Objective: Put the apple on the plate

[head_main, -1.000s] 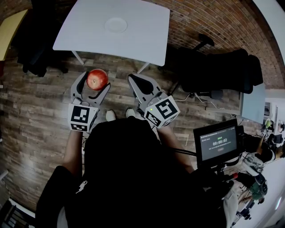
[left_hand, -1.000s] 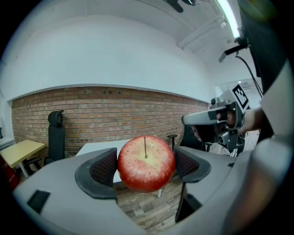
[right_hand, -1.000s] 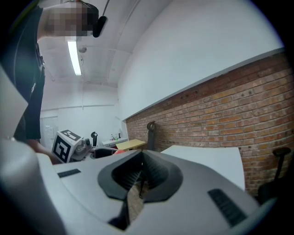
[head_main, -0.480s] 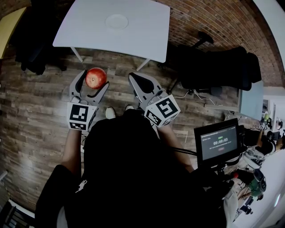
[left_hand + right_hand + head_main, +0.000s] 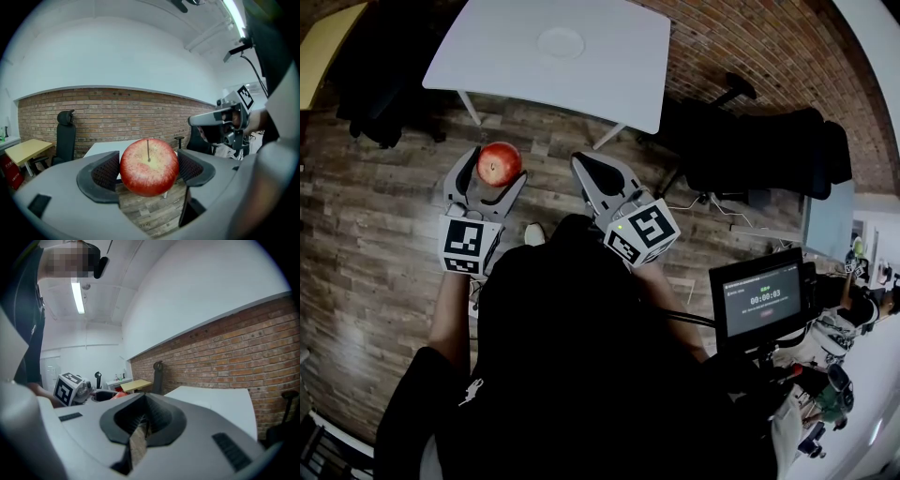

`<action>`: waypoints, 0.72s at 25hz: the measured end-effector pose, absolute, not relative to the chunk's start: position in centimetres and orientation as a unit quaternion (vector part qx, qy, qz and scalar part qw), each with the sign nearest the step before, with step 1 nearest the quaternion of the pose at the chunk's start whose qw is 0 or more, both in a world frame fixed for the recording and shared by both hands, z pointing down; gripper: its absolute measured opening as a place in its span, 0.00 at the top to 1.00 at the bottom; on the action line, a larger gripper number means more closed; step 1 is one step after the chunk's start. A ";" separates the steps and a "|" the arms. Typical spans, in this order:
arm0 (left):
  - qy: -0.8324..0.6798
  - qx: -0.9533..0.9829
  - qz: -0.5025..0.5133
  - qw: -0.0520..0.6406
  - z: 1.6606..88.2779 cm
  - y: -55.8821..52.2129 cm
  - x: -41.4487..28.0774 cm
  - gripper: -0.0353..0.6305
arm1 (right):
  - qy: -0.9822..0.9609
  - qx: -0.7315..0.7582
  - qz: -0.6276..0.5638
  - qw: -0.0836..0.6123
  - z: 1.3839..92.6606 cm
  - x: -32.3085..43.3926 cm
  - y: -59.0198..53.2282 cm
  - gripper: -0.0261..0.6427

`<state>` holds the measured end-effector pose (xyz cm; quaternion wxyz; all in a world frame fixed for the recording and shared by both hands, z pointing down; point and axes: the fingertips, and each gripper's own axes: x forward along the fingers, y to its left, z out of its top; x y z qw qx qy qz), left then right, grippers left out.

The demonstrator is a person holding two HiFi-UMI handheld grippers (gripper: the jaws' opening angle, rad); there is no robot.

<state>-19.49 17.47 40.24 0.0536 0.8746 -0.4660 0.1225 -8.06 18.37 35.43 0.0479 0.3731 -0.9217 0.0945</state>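
Head view: the left gripper [image 5: 495, 169] holds the apple [image 5: 501, 161] between its two jaws, over the wooden floor [image 5: 384, 234] and short of the near edge of the white table [image 5: 609, 66]. The right gripper [image 5: 592, 167] hangs beside it, just to the right, and carries nothing. The plate [image 5: 561, 42] lies on the table towards its far side, well apart from both grippers. From the apple it lies ahead and slightly to the right, roughly between the lines of the two grippers. Left gripper view: the jaws stand apart by the width of the apple, and each ribbed pad [image 5: 105, 171] presses one flank of the fruit. The stem end faces back towards the camera and somewhat up, so the stem axis runs roughly along the jaws. The table shows behind the apple; the plate cannot be made out there. Right gripper view: the jaws are closed together with nothing between them, and the table lies ahead to the right. Judgement: the task is at the carry stage. The coming move is a forward reach by the left gripper, with a small shift right, to bring the apple over the plate.
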 end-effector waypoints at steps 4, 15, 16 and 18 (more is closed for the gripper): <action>-0.473 0.871 0.121 0.056 40.3 17.6 -20.4 0.36 | -0.922 0.371 0.094 0.053 35.3 -8.5 18.2 0.96; -0.477 0.868 0.131 0.048 39.8 17.5 -21.2 0.36 | -0.927 0.362 0.094 0.034 35.0 -9.7 17.5 0.96; -0.479 0.867 0.132 0.047 39.9 17.3 -21.3 0.36 | -0.928 0.360 0.091 0.033 35.0 -9.8 17.3 0.96; -0.480 0.866 0.134 0.047 40.1 16.8 -21.1 0.36 | -0.929 0.358 0.090 0.032 35.1 -9.7 16.6 0.96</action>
